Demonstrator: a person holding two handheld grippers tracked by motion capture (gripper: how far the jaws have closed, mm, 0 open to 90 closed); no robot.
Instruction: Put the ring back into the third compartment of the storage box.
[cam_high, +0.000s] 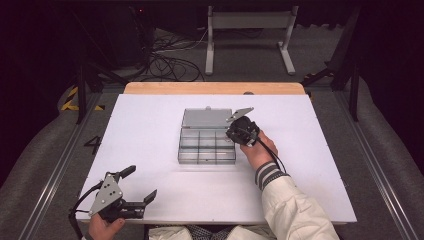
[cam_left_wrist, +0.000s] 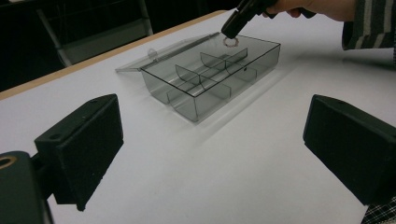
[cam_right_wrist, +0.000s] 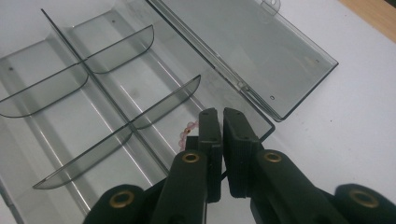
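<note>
A clear grey compartment box (cam_high: 181, 150) lies mid-table, its lid (cam_high: 206, 117) folded flat behind it. My right gripper (cam_high: 232, 134) points down over the box's far right compartment, shut on a small ring of pinkish beads (cam_right_wrist: 185, 132) that peeks out beside the jaws. From the left gripper view the bead ring (cam_left_wrist: 231, 42) hangs just under the right gripper (cam_left_wrist: 233, 29), above the box (cam_left_wrist: 224, 100). In the right gripper view, my right gripper (cam_right_wrist: 222, 117) sits above the box's floor (cam_right_wrist: 60, 121) and near the lid (cam_right_wrist: 252, 51). My left gripper (cam_high: 139, 183) rests open near the front left corner with nothing between its jaws.
The white tabletop (cam_high: 150, 130) stretches around the box, with a wooden strip (cam_high: 215, 88) along its far edge. Beyond the table stand a metal frame (cam_high: 250, 30) and loose cables (cam_high: 170, 60) on the floor. The box's other compartments hold nothing.
</note>
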